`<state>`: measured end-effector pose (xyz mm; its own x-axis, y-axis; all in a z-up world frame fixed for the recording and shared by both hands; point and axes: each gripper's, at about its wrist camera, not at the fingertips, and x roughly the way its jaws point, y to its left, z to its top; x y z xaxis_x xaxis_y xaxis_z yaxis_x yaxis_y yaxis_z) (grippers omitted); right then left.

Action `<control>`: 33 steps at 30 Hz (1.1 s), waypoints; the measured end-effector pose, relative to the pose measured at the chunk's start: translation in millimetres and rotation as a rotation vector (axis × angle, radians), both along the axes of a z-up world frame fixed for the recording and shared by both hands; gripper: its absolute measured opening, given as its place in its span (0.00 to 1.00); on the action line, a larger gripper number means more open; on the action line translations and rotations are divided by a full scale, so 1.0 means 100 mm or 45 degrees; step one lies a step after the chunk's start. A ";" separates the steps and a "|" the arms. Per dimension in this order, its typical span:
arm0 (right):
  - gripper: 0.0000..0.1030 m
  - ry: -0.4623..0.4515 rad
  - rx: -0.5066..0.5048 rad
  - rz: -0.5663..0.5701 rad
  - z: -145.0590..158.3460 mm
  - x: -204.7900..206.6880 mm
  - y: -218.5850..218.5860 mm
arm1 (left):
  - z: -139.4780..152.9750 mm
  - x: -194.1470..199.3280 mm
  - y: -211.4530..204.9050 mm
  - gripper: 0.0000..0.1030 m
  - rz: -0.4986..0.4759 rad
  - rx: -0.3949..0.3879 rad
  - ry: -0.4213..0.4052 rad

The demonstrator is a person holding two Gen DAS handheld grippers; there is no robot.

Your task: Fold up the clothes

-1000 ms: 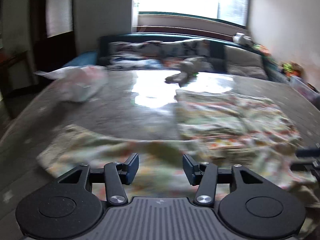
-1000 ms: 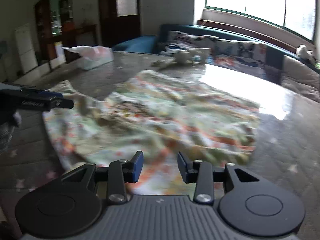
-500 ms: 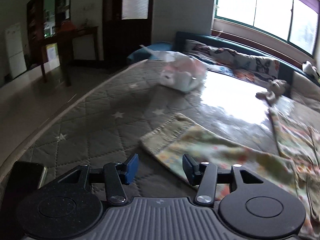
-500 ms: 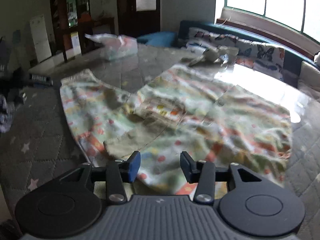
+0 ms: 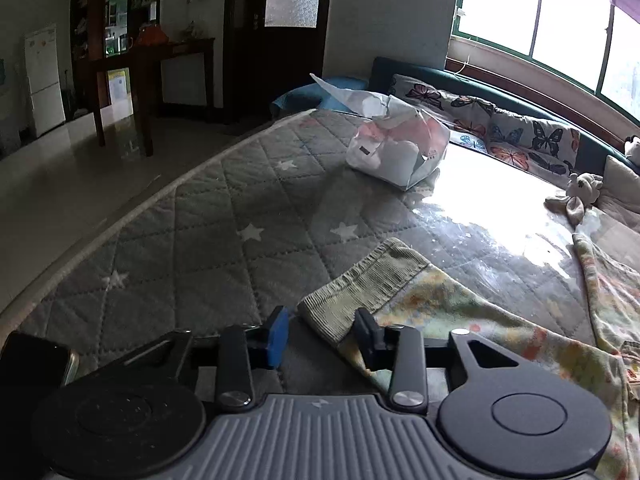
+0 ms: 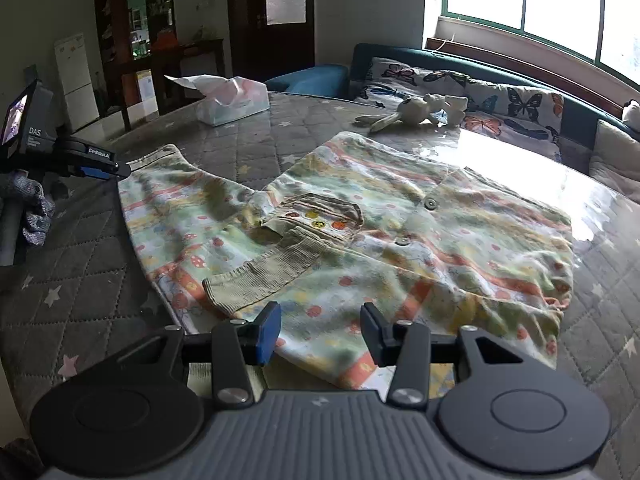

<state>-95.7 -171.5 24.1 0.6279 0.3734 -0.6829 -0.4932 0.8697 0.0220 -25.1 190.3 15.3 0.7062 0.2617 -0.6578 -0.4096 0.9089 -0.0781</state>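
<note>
Quilted bed (image 6: 100, 272), shirt (image 6: 400, 220), tissue pack (image 6: 236, 100)

The pale child's shirt (image 6: 360, 216) is printed with orange and green stripes, red dots and small mushrooms; its ribbed cuffs (image 5: 360, 284) and collar are plain olive-beige. Under it, the quilted bed cover (image 5: 224, 216) is grey with a diamond stitch and scattered white stars. At twelve o'clock, the cushions (image 6: 500, 108) show orange and dark butterflies on white, against a teal headboard (image 6: 400, 52). The crumpled plastic bag (image 5: 400, 148) is white with pink. Each black tool has one blue pad (image 6: 268, 332).
</note>
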 end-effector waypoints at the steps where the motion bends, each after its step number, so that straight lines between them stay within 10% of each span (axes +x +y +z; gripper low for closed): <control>1: 0.43 0.001 0.004 -0.006 0.00 0.00 -0.01 | 0.00 0.01 0.00 0.30 -0.005 -0.008 -0.004; 13: 0.43 -0.022 0.035 -0.085 0.05 -0.06 -0.20 | 0.25 -0.07 -0.24 0.06 -0.130 -0.052 -0.128; 27: 0.43 -0.054 0.116 -0.265 0.14 -0.09 -0.68 | 1.00 -0.27 -1.70 0.05 -0.791 -0.297 -0.372; 33: 0.43 -0.062 0.149 -0.370 0.16 -0.13 -0.94 | 0.81 -0.22 -2.35 0.06 -1.027 -0.312 -0.275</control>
